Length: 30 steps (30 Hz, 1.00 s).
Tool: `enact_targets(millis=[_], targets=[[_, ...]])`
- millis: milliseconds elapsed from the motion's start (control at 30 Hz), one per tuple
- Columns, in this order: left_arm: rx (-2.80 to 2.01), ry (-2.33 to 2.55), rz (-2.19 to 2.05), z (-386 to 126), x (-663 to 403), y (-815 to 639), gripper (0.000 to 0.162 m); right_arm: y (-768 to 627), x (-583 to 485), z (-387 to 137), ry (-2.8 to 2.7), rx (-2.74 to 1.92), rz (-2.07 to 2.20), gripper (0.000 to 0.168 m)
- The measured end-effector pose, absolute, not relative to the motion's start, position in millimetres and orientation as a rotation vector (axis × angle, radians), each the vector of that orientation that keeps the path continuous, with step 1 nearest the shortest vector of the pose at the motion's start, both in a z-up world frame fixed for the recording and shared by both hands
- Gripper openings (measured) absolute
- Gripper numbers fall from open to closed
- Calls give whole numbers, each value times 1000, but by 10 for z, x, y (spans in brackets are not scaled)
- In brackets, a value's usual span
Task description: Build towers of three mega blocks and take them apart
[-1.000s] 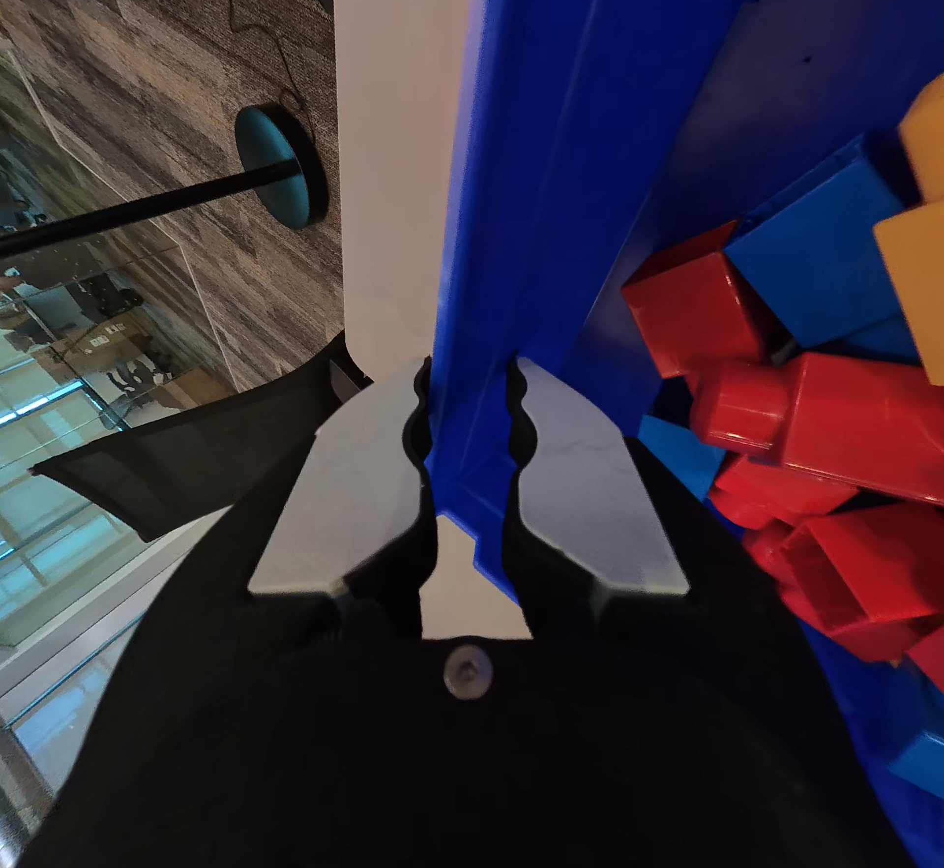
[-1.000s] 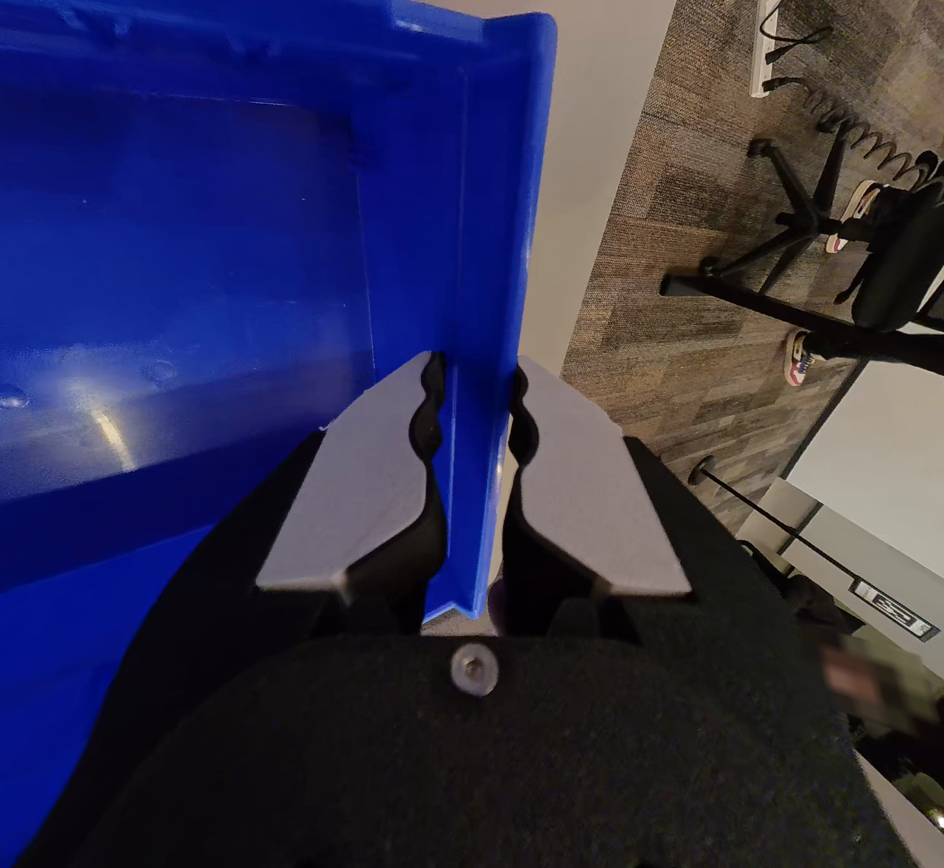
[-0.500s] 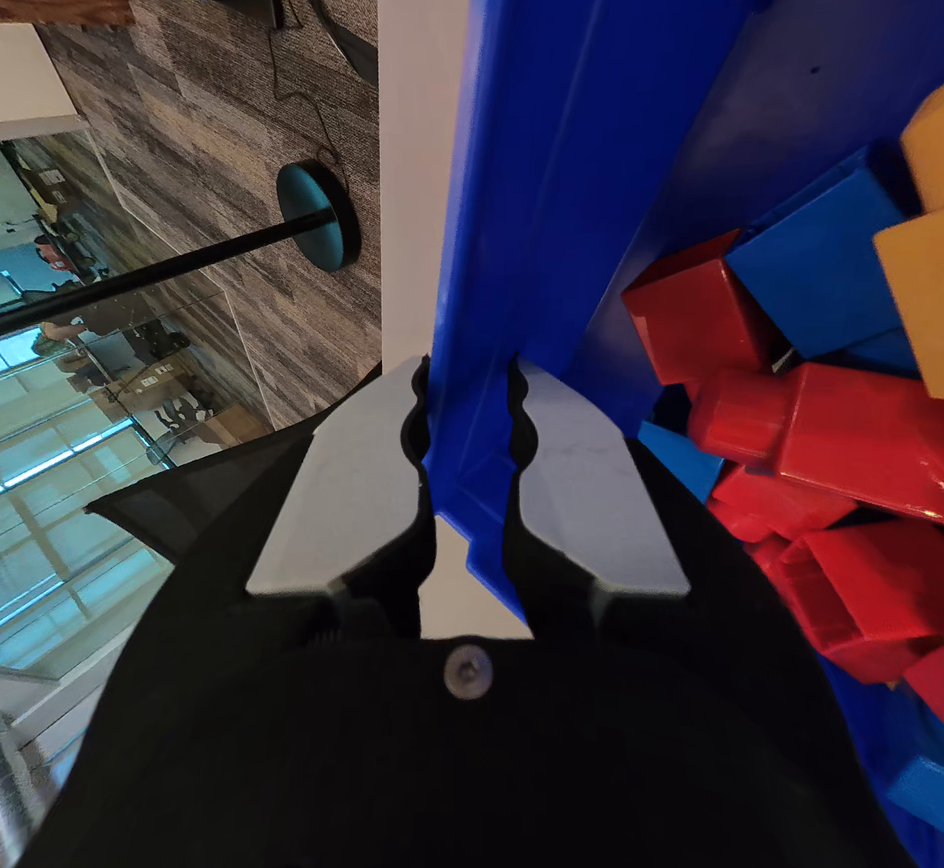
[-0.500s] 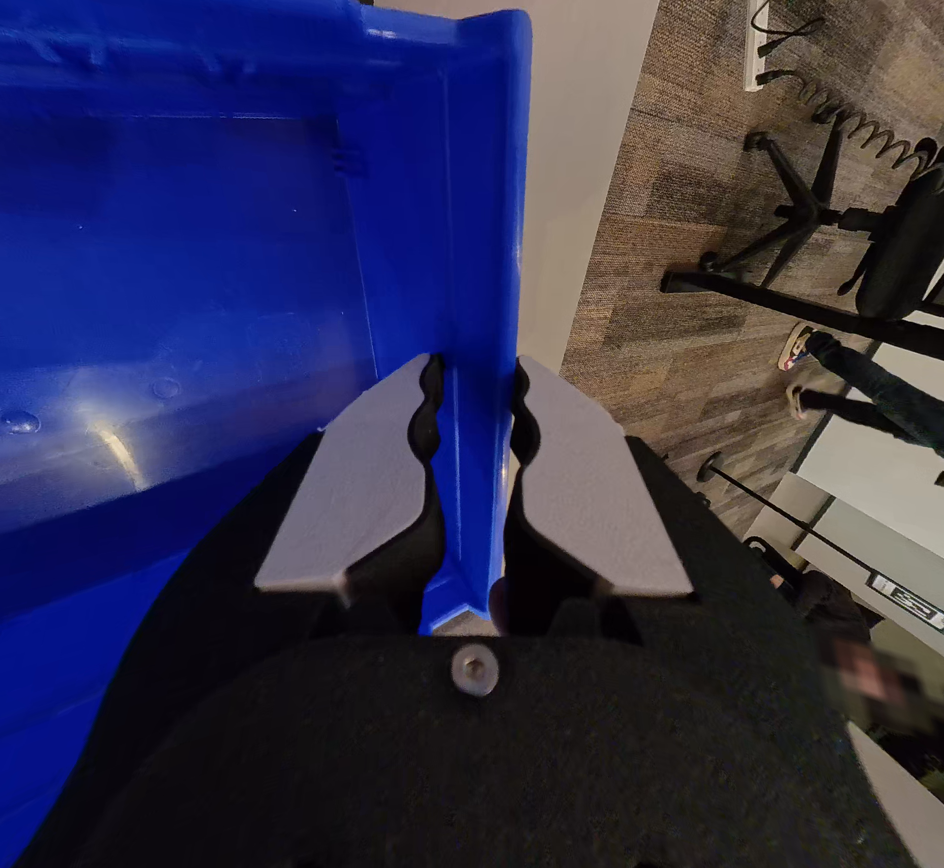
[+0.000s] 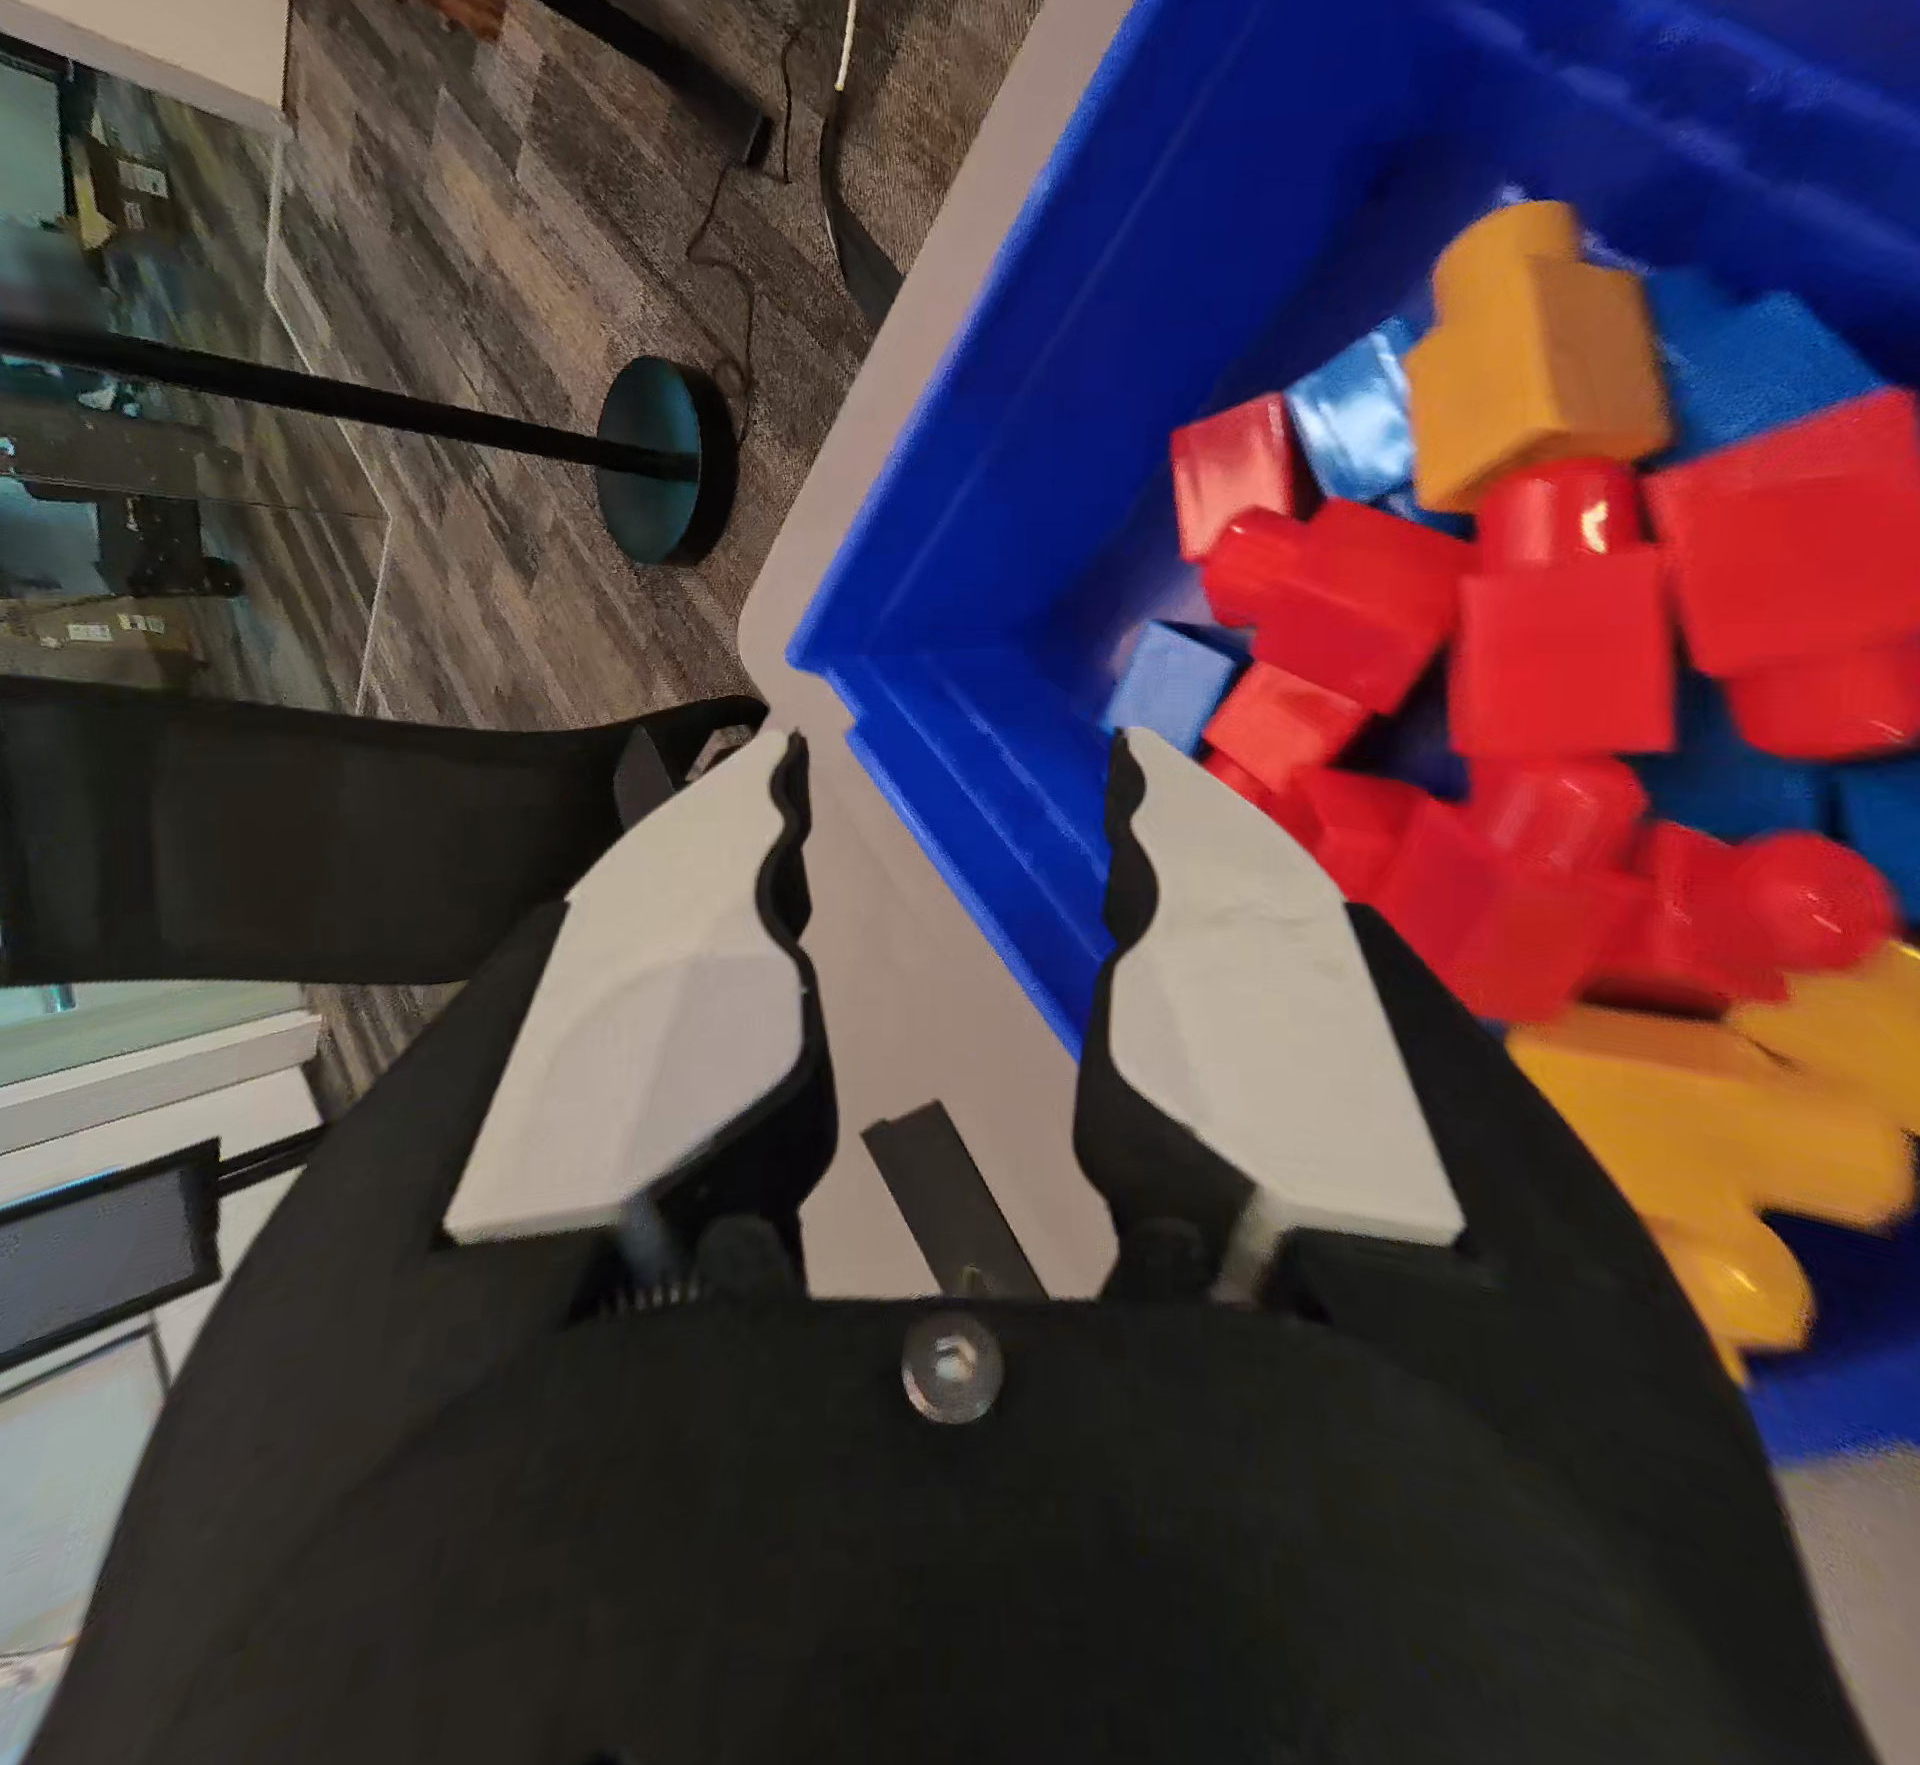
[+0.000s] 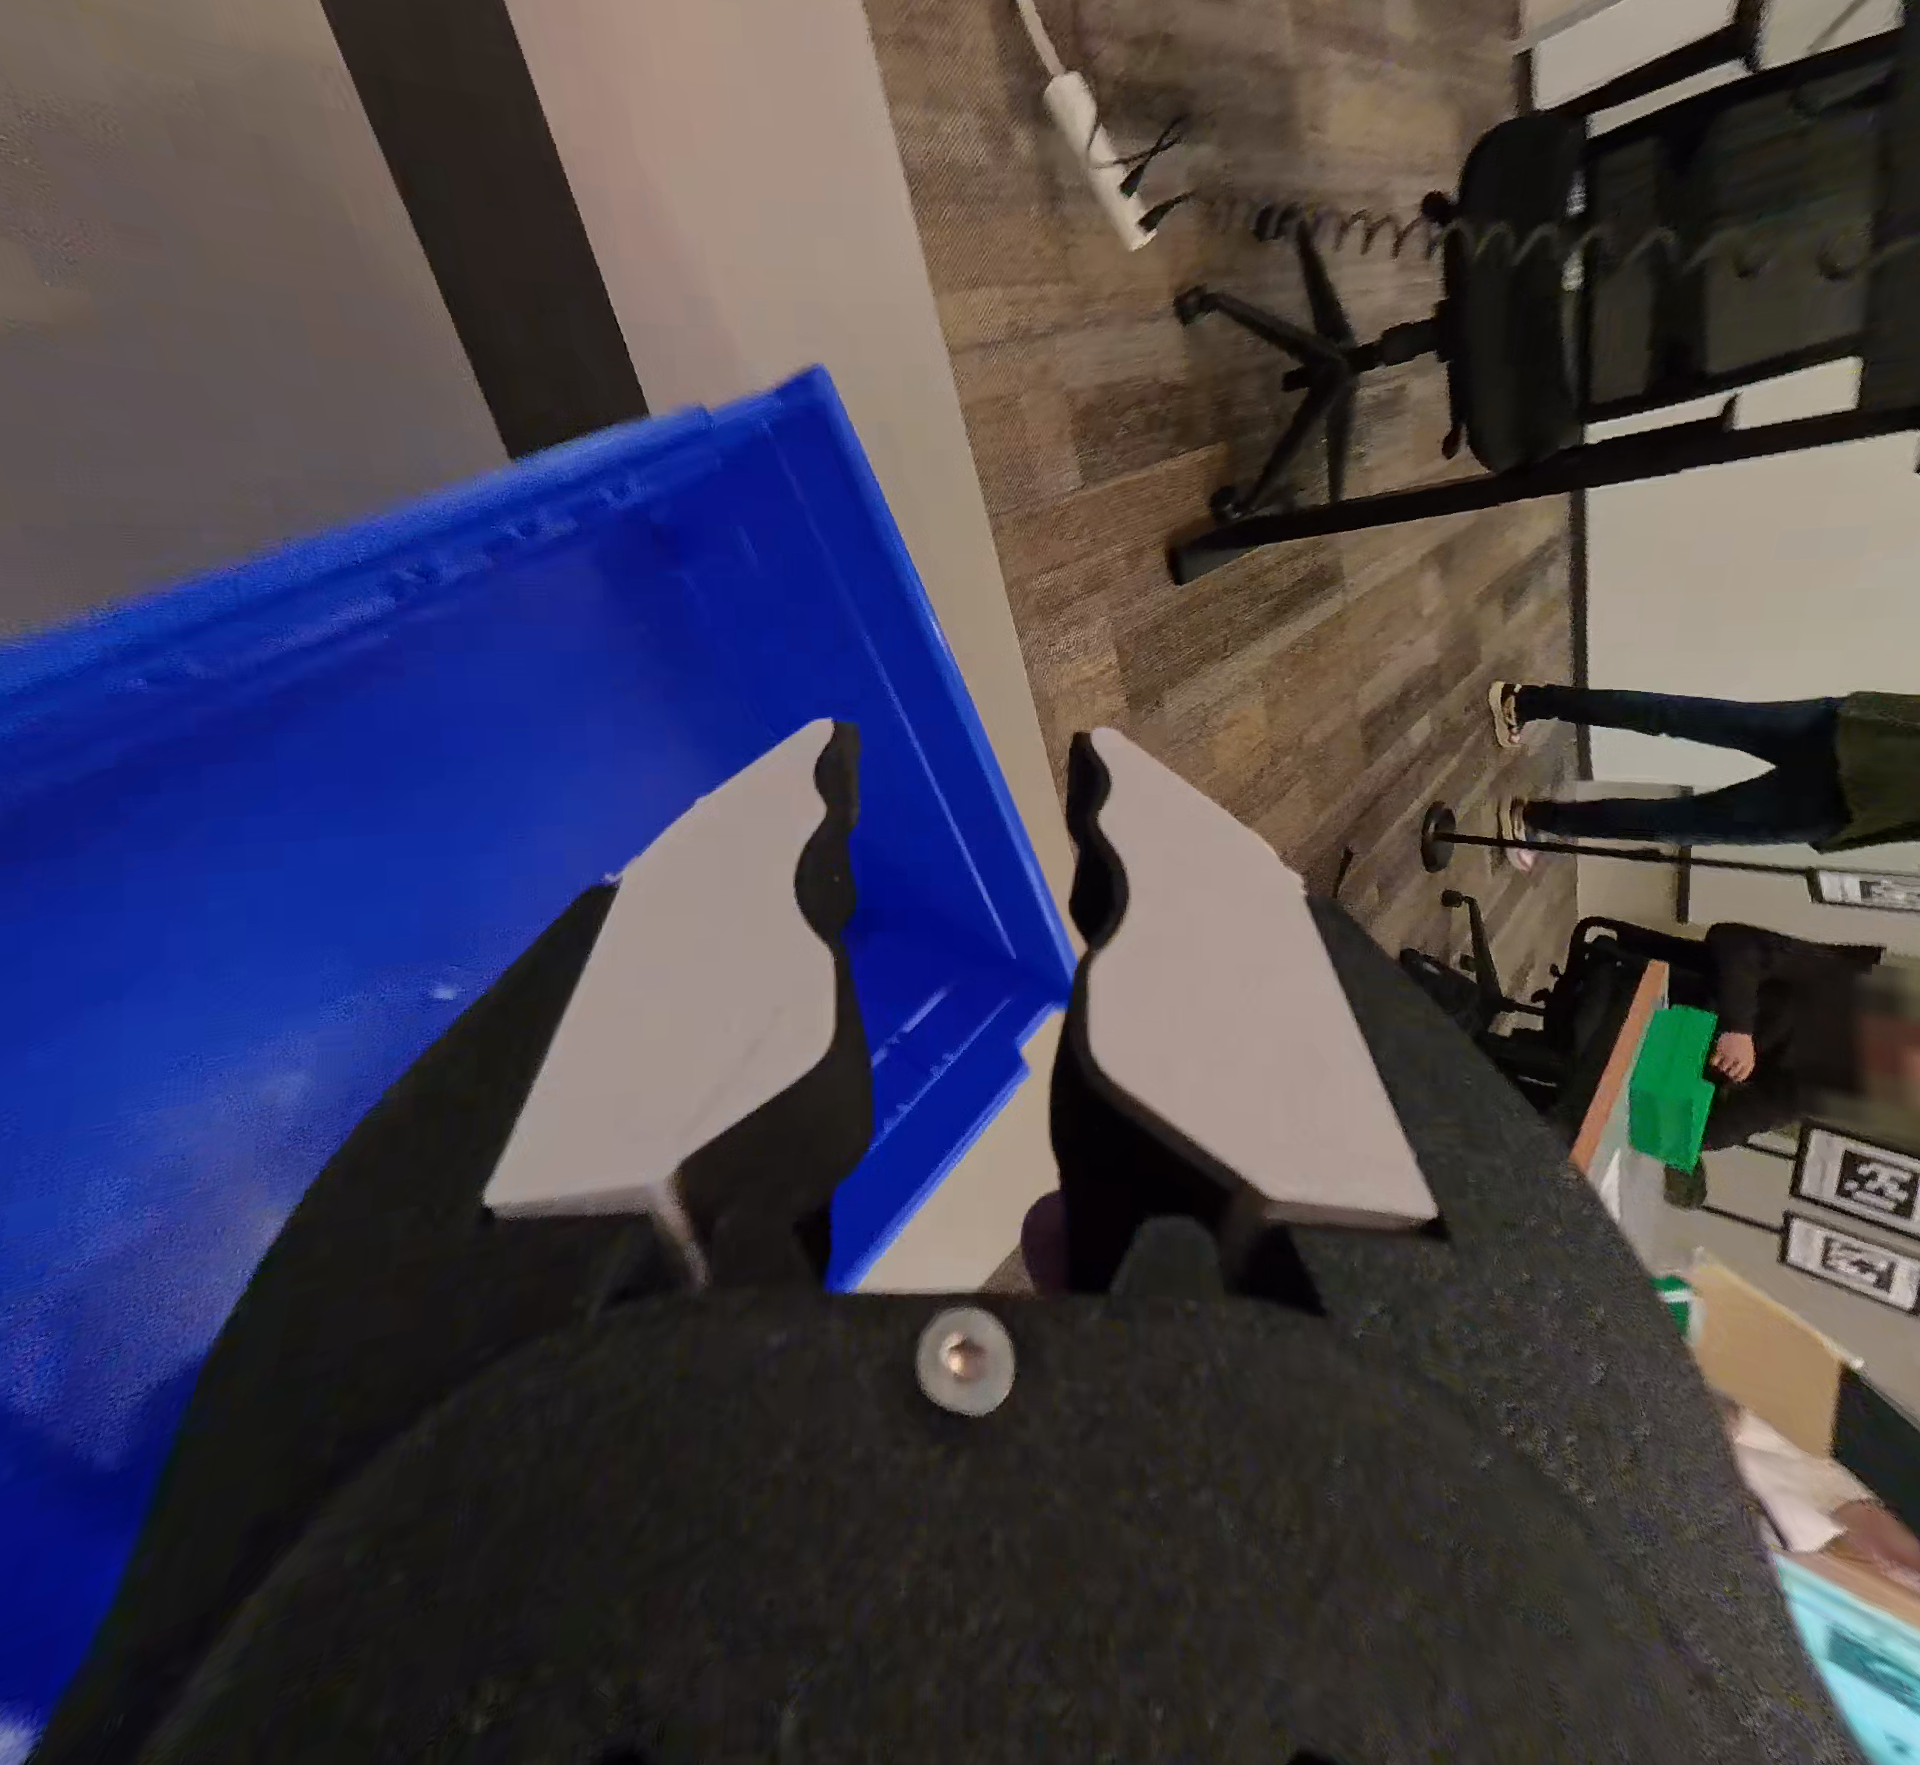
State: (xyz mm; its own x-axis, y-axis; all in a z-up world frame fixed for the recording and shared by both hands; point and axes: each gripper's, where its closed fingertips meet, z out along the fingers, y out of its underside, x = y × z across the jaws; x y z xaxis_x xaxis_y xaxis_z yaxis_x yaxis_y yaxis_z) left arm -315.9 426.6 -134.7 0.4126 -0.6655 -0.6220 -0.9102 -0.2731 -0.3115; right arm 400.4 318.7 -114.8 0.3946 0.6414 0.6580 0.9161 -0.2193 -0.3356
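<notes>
Grey patterned carpet, office chairs and a trailing power strip frame a pale bench (image 5: 904,1040) where a deep blue plastic bin (image 5: 1039,427) sits near the corner. Left tongs (image 5: 956,759) stand released, jaws spread either side of the bin's near rim, gripping nothing. Right tongs (image 6: 961,749) are likewise released, jaws parted astride the corner of the bin's opposite wall, which passes between them without being pinched. Inside the bin, seen from the left wrist, lies a loose heap of chunky plastic mega blocks (image 5: 1538,635): red ones in the middle, an orange one on top, blue ones beneath and yellow ones nearest the camera, blurred. No tower is visible on the bench; building appears not to have begun. With the bin apparently freed, the sensible next step is picking a first block. That likely calls for lifting the tongs clear of the rim, choosing an exposed piece such as the orange one, and closing on its flat sides rather than its round stud, so it seats squarely and does not twist.
</notes>
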Motion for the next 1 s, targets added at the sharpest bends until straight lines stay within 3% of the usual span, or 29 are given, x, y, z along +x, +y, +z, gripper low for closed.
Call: enact_targets(millis=[200,333,467,700,867,1000], targets=[[-2045,1317,415,-1370,-3174,3446,50,2310,3507,-726,-1132,-1890,-393,38],[-2049,1352,412,-1582,-3088,3086,49,1689,3055,-710,-1056,-1860,-305,35],[-2051,1315,312,-1746,-2903,2755,48,1121,2476,-950,-1043,-1843,-119,31],[-1895,1367,10,-1820,-1864,1796,34,653,1711,-1790,-975,-1950,88,29],[-1809,1465,-360,-1945,-764,1167,42,719,1249,-2015,-939,-1938,226,32],[-1757,1454,-417,-2098,-209,1119,48,950,1037,-2084,-851,-1932,324,38]])
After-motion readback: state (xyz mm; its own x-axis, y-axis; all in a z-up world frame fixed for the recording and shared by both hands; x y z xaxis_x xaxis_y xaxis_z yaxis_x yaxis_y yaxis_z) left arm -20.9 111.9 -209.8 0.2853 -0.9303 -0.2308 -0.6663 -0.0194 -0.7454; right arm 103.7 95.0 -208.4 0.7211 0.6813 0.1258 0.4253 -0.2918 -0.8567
